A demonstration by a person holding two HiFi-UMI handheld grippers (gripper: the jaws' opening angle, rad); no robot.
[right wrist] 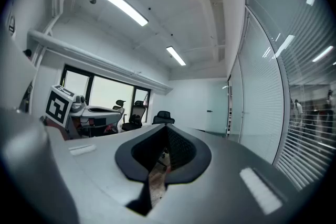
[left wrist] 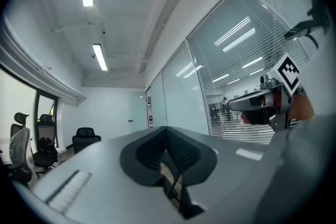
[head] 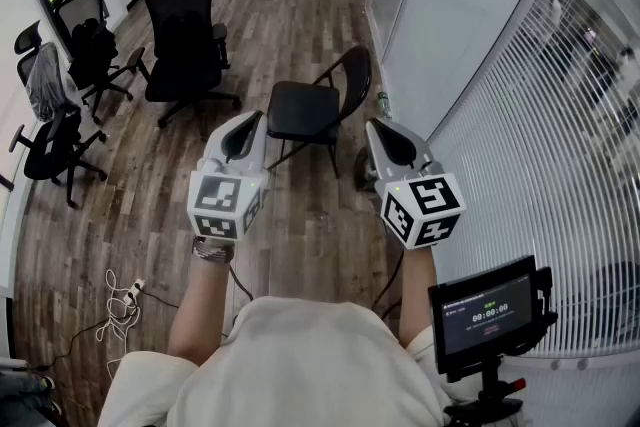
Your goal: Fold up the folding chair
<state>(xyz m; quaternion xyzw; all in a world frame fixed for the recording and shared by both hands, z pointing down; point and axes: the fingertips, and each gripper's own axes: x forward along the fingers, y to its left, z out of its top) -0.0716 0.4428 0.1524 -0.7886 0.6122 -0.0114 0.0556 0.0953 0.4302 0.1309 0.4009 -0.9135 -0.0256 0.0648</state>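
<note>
None of the folding is done, as far as I can judge: the whole job lies ahead of me. Underneath everything runs the wooden floor (head: 310,220), with a glass wall (head: 450,25) along my right and a cluster of black office chairs (head: 185,35) off to my left. Between them, close to the glass, the folding chair (head: 305,110) stands fully open on its legs, seat flat, backrest on the side nearest the wall. My left gripper (head: 247,123) and my right gripper (head: 383,130) are held up side by side in front of me, pointing about level into the room. From above their tips frame the chair, which sits ahead of and below them, between the two and untouched by either. Both pairs of jaws are pressed together with nothing in them; each gripper view shows only a sliver of floor through the slit. What remains, I reckon, is to reach down, take hold of the seat and the back, and bring them together. Smaller things: a screen (head: 488,313) on a stand at my right elbow, and a white cable (head: 125,295) on the floor to my left.
</note>
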